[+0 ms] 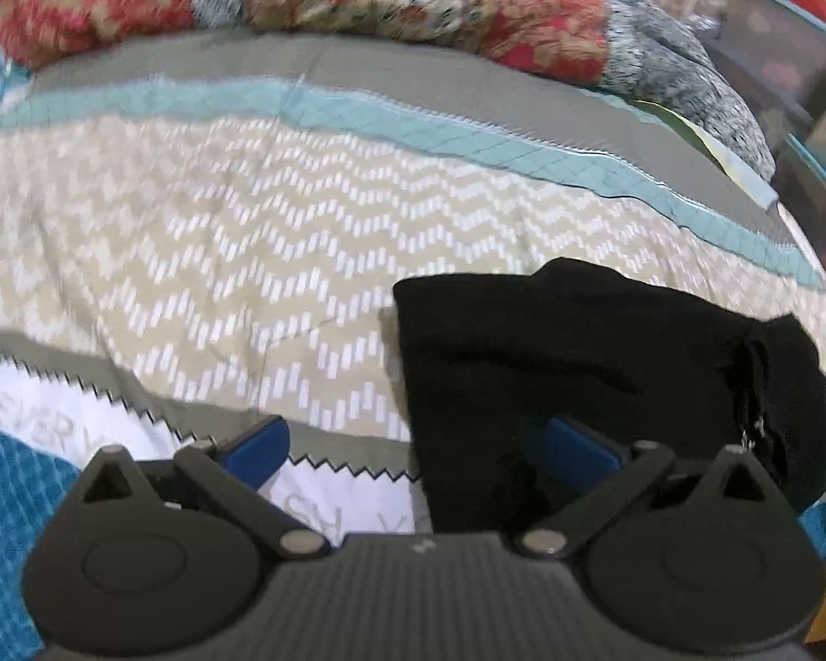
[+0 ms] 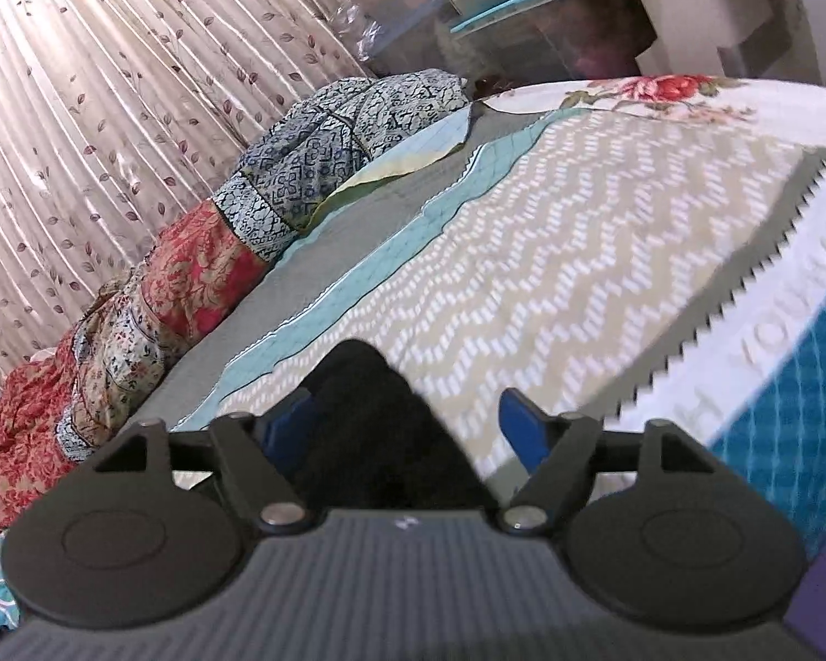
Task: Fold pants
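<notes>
One pair of black pants [image 1: 589,363], folded into a compact bundle, is lying on the chevron-patterned bedspread [image 1: 237,253] while the left claw [image 1: 413,449] and right claw [image 2: 413,424] are both hovering over it with jaws spread wide, gripping nothing, beside the heaped floral quilt [image 2: 193,281].
</notes>
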